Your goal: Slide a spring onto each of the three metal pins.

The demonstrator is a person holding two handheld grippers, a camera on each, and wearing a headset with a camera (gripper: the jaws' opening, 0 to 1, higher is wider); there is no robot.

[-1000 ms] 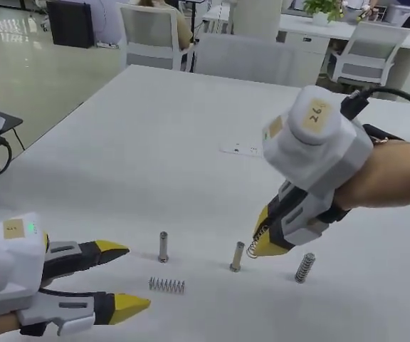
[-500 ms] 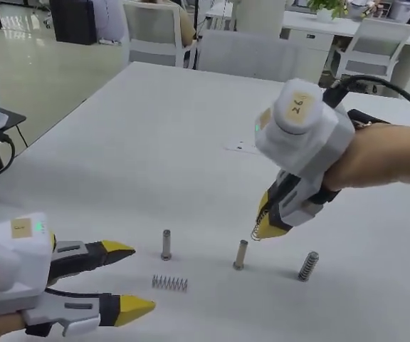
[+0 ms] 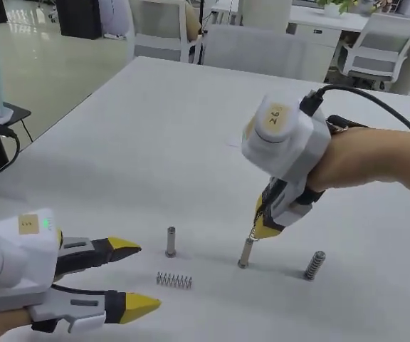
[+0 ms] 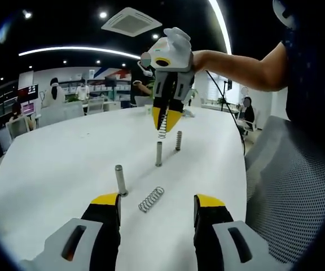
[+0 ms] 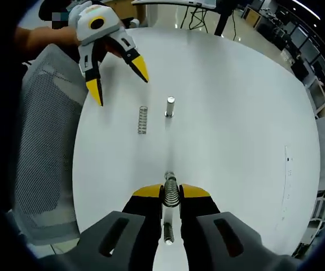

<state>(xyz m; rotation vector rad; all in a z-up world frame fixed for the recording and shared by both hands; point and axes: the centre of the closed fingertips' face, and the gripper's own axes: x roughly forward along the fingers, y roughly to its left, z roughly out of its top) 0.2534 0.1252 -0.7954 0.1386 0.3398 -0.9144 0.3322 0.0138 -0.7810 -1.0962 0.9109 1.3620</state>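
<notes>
Just over middle pin [image 3: 245,252], spring [image 4: 162,129] in right gripper [image 3: 264,229].

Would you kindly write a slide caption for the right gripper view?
Right gripper holding a spring above a pin, with the open left gripper beyond.

Left claw [image 3: 146,276] low, jaws wide apart; right claw [image 3: 260,229] tip-down, jaws pinched on a spring [image 5: 171,195]
</notes>
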